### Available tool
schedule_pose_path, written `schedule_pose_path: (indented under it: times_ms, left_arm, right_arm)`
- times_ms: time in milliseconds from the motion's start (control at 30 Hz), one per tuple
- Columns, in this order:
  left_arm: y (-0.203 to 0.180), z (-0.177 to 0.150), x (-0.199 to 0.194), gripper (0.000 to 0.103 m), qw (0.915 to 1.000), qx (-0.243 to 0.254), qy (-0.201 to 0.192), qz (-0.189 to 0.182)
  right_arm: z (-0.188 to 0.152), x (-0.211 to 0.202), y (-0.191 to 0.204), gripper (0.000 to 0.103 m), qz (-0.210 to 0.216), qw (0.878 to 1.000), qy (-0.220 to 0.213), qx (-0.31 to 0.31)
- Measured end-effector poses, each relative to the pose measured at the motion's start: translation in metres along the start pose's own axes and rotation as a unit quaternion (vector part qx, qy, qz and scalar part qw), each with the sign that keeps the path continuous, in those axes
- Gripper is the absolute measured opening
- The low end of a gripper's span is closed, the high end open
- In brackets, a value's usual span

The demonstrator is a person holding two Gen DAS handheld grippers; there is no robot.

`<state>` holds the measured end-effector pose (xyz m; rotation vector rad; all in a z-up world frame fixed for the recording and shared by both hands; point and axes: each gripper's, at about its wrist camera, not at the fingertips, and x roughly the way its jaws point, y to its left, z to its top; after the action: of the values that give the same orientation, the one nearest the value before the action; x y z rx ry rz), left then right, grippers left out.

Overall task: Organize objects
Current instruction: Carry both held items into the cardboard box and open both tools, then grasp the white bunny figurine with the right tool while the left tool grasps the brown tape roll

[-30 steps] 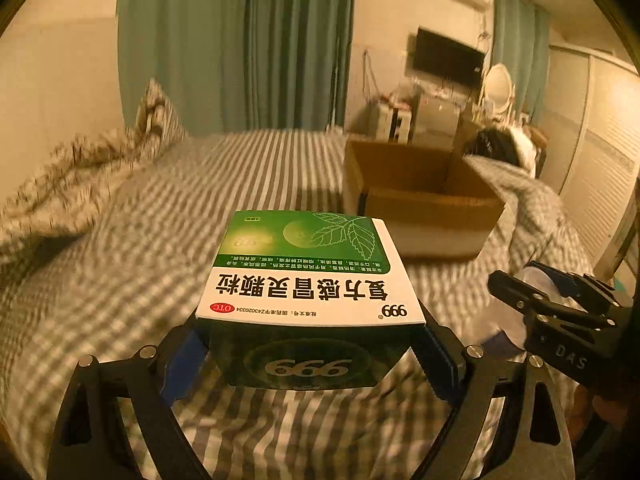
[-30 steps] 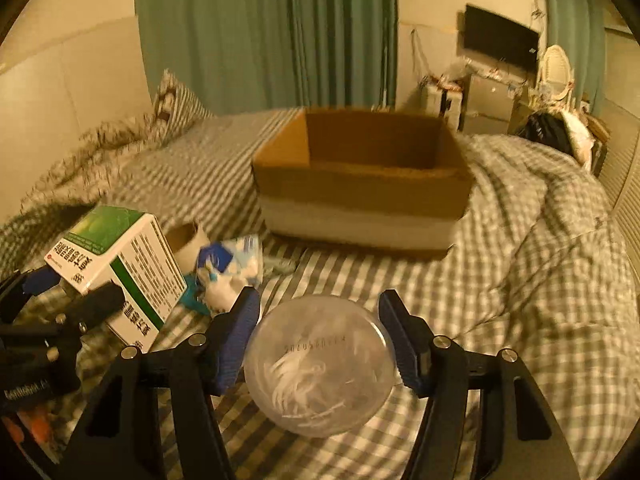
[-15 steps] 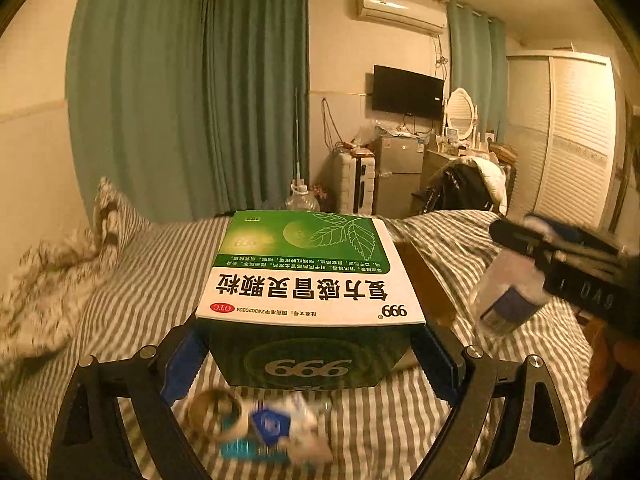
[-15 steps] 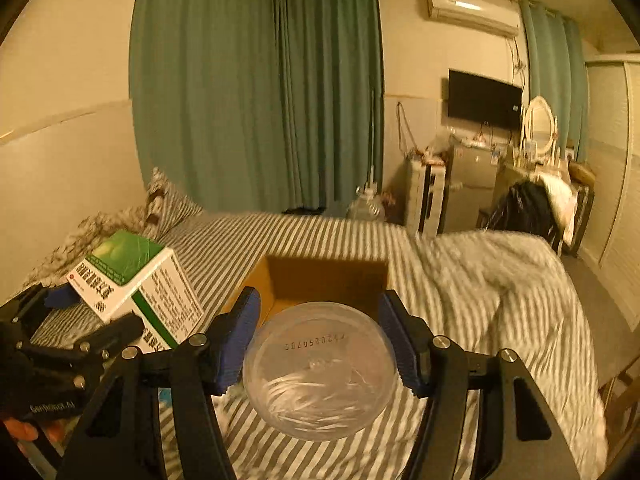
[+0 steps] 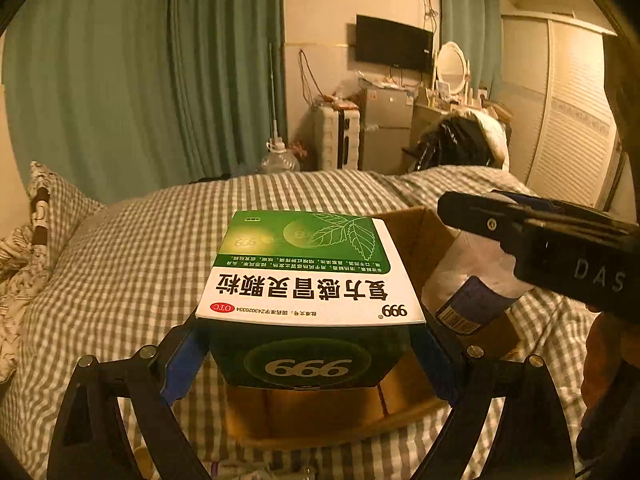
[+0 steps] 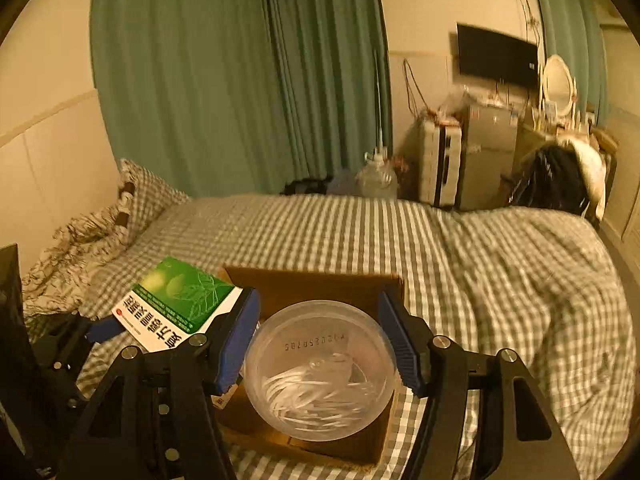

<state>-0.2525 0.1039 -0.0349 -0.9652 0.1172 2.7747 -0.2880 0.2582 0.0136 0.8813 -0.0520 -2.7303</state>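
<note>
My left gripper [image 5: 308,360] is shut on a green and white medicine box [image 5: 308,276] and holds it over the open cardboard box [image 5: 412,236] on the bed. My right gripper [image 6: 320,344] is shut on a clear round plastic container [image 6: 320,372] with white strips inside, also above the cardboard box [image 6: 312,284]. In the left wrist view the container [image 5: 472,280] and the right gripper [image 5: 532,240] hang over the box's right side. The medicine box [image 6: 176,304] shows at left in the right wrist view.
The checked bed cover [image 5: 132,256] surrounds the box. A patterned pillow [image 6: 140,200] and crumpled blanket [image 6: 68,252] lie at the far left. Green curtains [image 6: 240,80], a cabinet [image 6: 488,160] and a wall screen [image 6: 496,56] stand beyond the bed.
Both grippers have come forward and lowered over the cardboard box, each holding its object. The small items seen below the left gripper earlier have dropped out of view.
</note>
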Motion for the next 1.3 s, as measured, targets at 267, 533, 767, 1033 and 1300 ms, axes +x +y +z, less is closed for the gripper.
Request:
schedule_pose_path:
  times_ms: [267,533,767,1033,1300]
  left_arm:
    - [0.009,-0.002,0.019,0.102,0.9997,-0.022,0.007,-0.002]
    - [0.011,0.007,-0.056,0.103,0.9992,-0.015,-0.036,0.009]
    - [0.036,0.003,-0.143,0.103,0.9976,-0.010,-0.062,0.029]
    - [0.079,-0.051,-0.197,0.103,0.9953,-0.040,-0.057,0.068]
    - [0.090,-0.127,-0.181,0.103,0.9931,-0.054,-0.012,0.104]
  right_arm:
    - [-0.015,0.020,-0.013,0.079,0.011,1.000,0.007,0.007]
    - [-0.009,-0.047,0.004,0.089,-0.017,0.999,-0.049,0.002]
    - [0.001,-0.137,0.052,0.092,-0.026,0.995,-0.079,-0.053]
    - [-0.028,-0.192,0.116,0.093,-0.011,0.992,-0.087,-0.096]
    - [-0.098,-0.157,0.154,0.093,-0.002,0.994,-0.040,-0.102]
